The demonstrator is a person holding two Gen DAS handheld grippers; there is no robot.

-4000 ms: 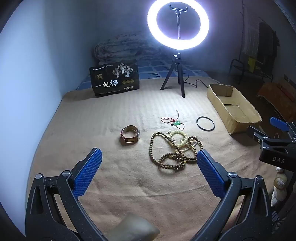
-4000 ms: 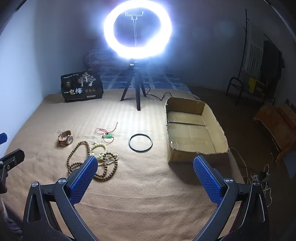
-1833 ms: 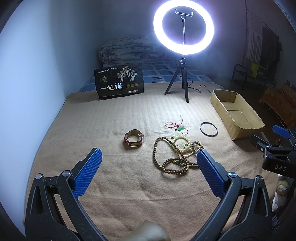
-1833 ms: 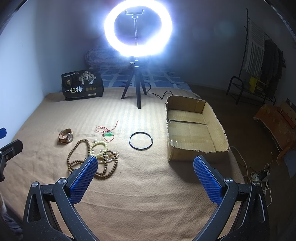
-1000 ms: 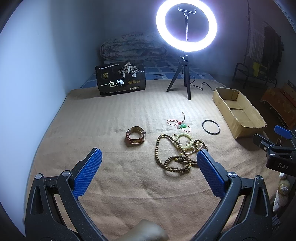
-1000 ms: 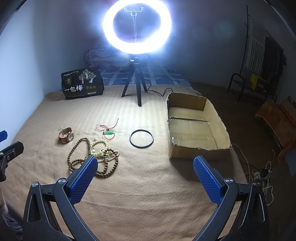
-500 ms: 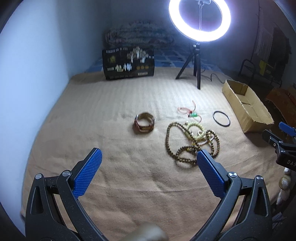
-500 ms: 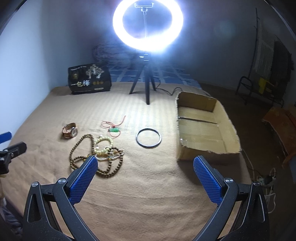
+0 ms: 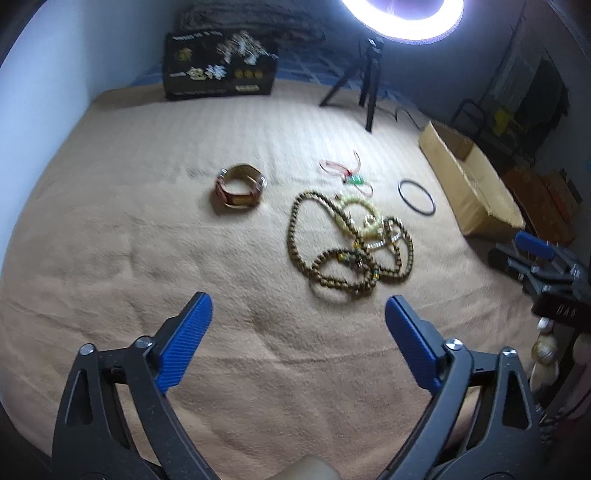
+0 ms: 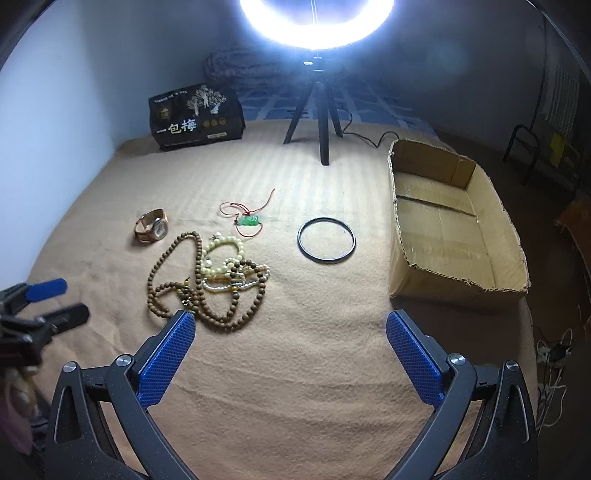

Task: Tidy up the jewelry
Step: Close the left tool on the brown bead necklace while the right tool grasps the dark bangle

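Ahead-right of our left gripper (image 9: pixel 297 314), jaws wide and empty like our right gripper (image 10: pixel 290 336), lies the bead tangle (image 9: pixel 351 243), nearer the right.

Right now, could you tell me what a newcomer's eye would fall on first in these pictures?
The glaring ring light on its tripod at the back of the tan blanket dominates. Below it, mid-blanket, lies a tangle of brown and cream bead necklaces, with a watch to its left and a black bangle beside the empty cardboard box on the right.
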